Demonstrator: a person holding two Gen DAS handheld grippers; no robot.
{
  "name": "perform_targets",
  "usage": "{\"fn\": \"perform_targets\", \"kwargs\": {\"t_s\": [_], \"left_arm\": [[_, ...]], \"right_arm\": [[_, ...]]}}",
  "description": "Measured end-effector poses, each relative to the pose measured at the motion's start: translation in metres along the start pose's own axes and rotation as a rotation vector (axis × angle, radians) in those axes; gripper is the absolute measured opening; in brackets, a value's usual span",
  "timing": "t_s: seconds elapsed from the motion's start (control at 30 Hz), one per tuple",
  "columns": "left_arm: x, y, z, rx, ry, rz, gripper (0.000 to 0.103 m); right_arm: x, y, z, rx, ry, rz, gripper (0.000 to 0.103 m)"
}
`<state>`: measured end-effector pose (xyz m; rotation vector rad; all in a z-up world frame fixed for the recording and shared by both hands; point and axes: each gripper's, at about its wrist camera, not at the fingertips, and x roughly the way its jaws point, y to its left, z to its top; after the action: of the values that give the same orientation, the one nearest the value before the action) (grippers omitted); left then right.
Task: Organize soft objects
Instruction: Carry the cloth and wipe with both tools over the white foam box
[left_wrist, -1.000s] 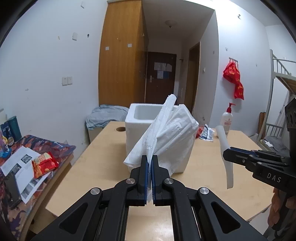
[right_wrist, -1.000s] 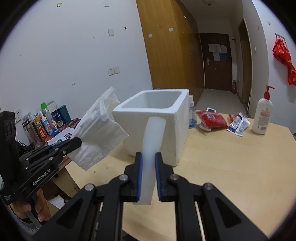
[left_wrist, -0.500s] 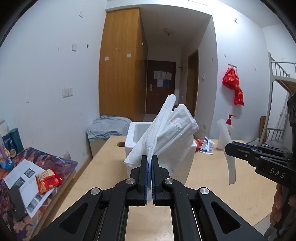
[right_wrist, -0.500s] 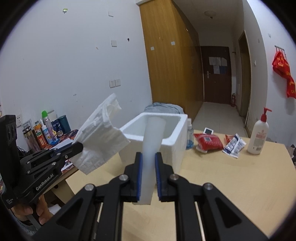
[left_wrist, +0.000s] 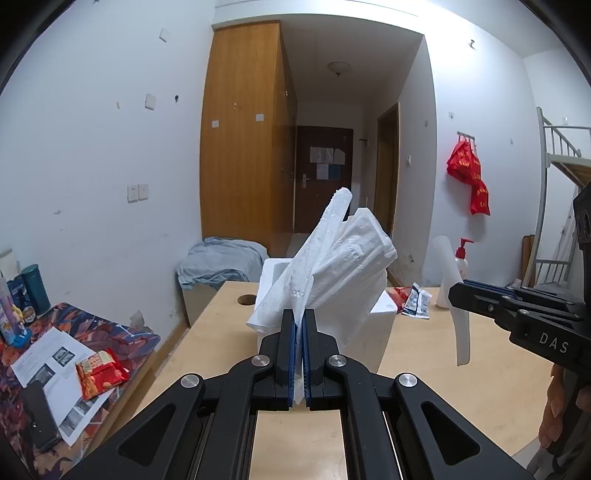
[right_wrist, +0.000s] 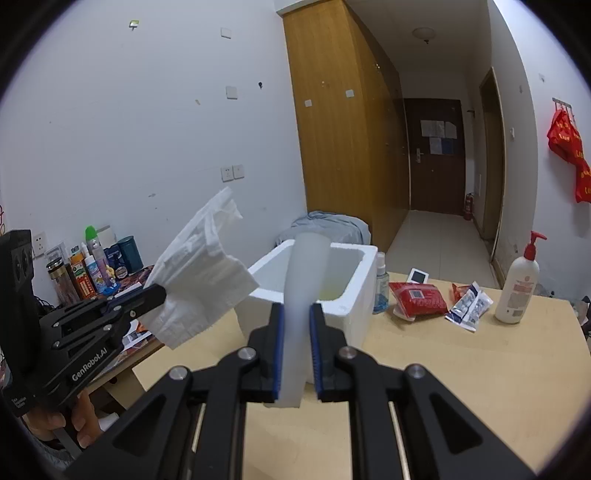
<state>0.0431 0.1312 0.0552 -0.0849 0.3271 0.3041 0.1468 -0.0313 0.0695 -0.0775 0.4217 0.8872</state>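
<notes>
I see black tongs (left_wrist: 298, 325) with blue pads gripping a white embossed tissue (left_wrist: 332, 266). My other black tongs (right_wrist: 296, 325) pinch a translucent white foam strip (right_wrist: 304, 280). Centre frame: white foam box (right_wrist: 354, 280), pale wood table (right_wrist: 461, 369).

A pump bottle (right_wrist: 517, 284) is standing upright near the far right edge of the bench (right_wrist: 461, 369), with a red packet (right_wrist: 417, 298) and a small spray bottle (right_wrist: 380, 291) lying and standing nearby. Red bags (left_wrist: 469, 173) are hanging on the wall. A snack packet (left_wrist: 100, 373) is resting on papers (left_wrist: 48, 365).
</notes>
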Motion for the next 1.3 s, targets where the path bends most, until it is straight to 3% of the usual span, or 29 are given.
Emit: {"fn": "perform_targets", "kwargs": {"t_s": [0.87, 1.3], "left_arm": [[0.056, 0.008, 0.027, -0.017, 0.012, 0.001, 0.003], [0.1, 0.002, 0.045, 0.006, 0.029, -0.01, 0.003]], "right_arm": [[0.059, -0.01, 0.035, 0.002, 0.02, 0.024, 0.016], [0.083, -0.021, 0.058, -0.001, 0.039, -0.022, 0.016]]}}
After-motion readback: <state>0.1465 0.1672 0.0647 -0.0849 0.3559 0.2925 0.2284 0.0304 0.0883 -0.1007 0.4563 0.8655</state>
